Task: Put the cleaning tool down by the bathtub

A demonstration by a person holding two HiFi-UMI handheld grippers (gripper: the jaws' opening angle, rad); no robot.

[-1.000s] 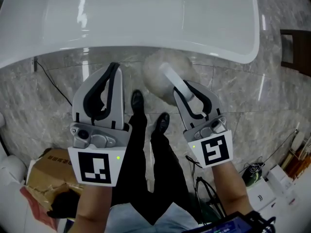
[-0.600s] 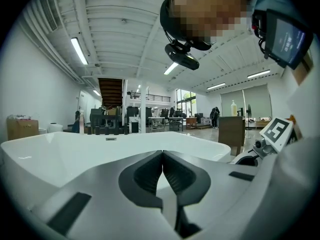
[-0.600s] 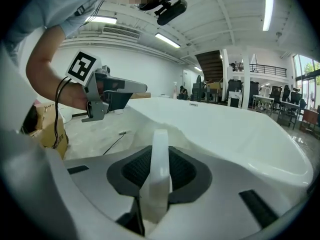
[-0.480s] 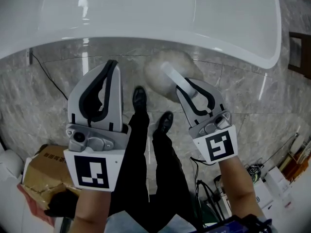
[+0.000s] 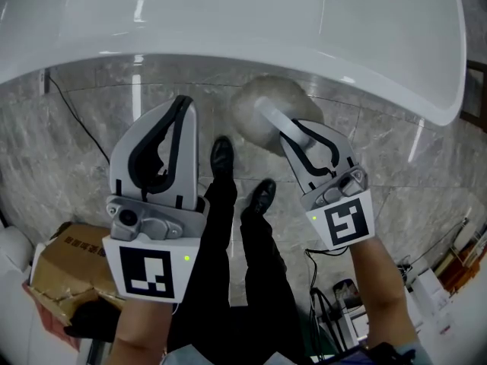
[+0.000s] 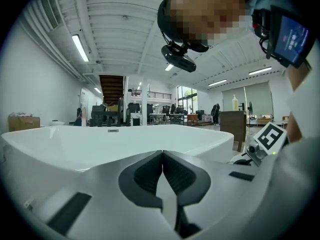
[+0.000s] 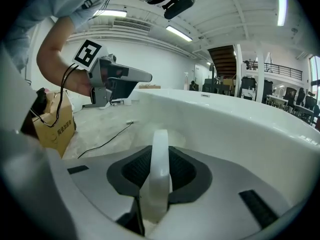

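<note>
- Nearest to us, our left claw [image 5: 181, 106] sits at the left of the head view, with its marker cube [image 5: 148, 268] facing up at us. The left gripper view shows its two jaws clenched tip to tip, with nothing between them.
- Beside it on the right, our right claw [image 5: 291, 134] is grasping the cleaning tool [image 5: 268, 111] by its white handle [image 7: 159, 156]. In the right gripper view the dark pads press on both sides of that handle.
- Lower left in the head view, a torn cardboard box [image 5: 65, 265] stands on the floor [image 5: 76, 158], close by our left forearm.
- Between the claws we see our black trouser legs and two black shoes [image 5: 221, 156] planted on the grey marble tiles.
- Just past the shoes, the tool's round, fluffy, pale head juts out ahead of the right claw. It is over the floor and close to the bathtub's outer wall, and we cannot tell whether it touches the tiles.
- A thin black cable [image 5: 76, 120] runs across the floor at the left, up towards the foot of the tub.
- Farthest off, the white bathtub [image 5: 304, 29] spans the top of the head view, and its rim crosses the middle of both gripper views.
</note>
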